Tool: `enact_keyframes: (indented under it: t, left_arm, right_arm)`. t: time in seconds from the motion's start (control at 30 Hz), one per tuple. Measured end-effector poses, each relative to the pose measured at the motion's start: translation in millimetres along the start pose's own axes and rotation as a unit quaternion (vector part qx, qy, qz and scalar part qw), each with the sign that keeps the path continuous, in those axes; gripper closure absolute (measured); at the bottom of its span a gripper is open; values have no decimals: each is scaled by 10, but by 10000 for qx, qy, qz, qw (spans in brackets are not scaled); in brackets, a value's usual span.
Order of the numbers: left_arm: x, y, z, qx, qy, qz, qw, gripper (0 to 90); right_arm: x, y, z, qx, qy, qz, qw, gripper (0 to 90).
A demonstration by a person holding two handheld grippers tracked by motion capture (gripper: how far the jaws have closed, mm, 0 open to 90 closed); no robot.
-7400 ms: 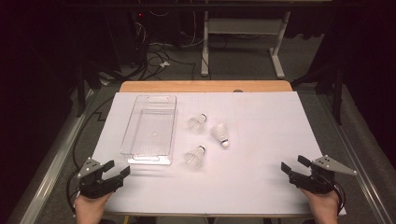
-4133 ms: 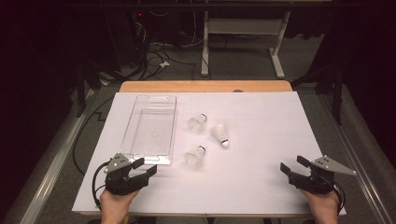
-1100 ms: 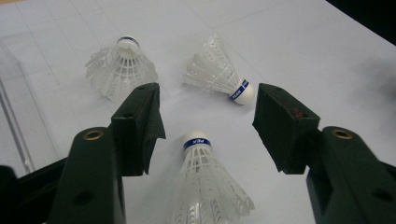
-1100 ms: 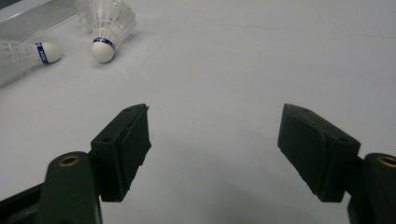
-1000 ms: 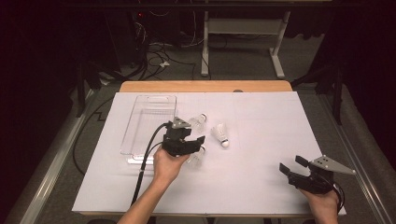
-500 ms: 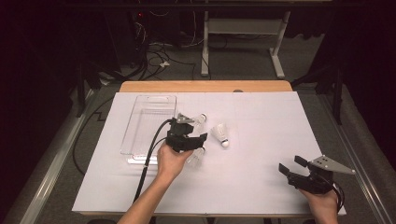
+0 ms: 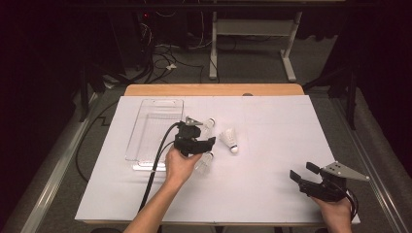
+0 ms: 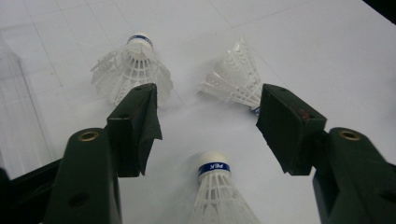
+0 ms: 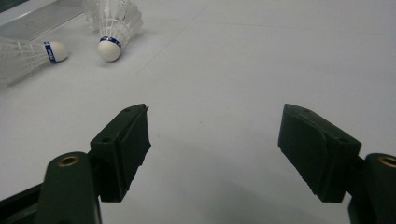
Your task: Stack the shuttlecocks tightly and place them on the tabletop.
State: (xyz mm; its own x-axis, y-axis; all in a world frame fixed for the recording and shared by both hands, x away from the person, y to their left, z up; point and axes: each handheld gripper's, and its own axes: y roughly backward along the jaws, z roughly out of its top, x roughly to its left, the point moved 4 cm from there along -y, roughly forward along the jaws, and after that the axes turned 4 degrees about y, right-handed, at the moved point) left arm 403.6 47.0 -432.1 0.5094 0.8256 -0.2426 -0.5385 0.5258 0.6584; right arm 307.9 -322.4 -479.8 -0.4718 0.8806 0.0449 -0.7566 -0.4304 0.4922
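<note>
Shuttlecock (image 8: pixel 217 193) cork's blue band reads "PEK", seen upside down

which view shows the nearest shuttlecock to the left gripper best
The left gripper view: the nearest shuttlecock lies just below its open jaws, white cork and blue band sharp. In the high view it is small, partly behind the left gripper. In the right gripper view it lies far off at the edge.

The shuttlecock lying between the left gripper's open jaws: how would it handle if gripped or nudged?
The nearest shuttlecock looks very light: its skirt is thin white mesh. Squeezed there it would probably flex or deform, so the rounded cork tip is likely the firmer hold. Lying on its side on the smooth white table, a nudge would probably roll it in an arc around its cork end.
</note>
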Motion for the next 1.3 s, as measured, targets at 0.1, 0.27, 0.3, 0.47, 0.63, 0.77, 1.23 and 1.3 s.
enact_keyframes:
  t: [0.1,0.27,0.3,0.47,0.63,0.77,1.23,1.3]
  left_arm:
    - [13,-22,26,-39,74,-26,10000,388]
    - [-9,-49,86,18,-15,40,10000,392]
    - [-14,-56,98,22,-7,30,10000,392]
    - [18,-109,138,129,59,93,9999,392]
    - [23,-148,220,135,51,97,9998,385]
    - [42,-224,255,214,80,180,9996,380]
    - [52,-420,256,504,284,343,9977,394]
    - [66,-417,264,487,315,356,9977,404]
  right_arm:
    - [2,-2,-2,11,1,6,10000,251]
    - [-3,-3,-5,15,-27,20,10000,251]
    - [-3,-3,-5,15,-32,17,10000,251]
    - [5,1,-3,4,-14,13,10000,251]
    - [4,0,0,-16,-37,43,10000,250]
    - [0,-9,0,-15,-35,62,10000,248]
    - [15,1,4,-42,-14,73,10000,246]
    - [17,-3,5,-36,4,85,10000,246]
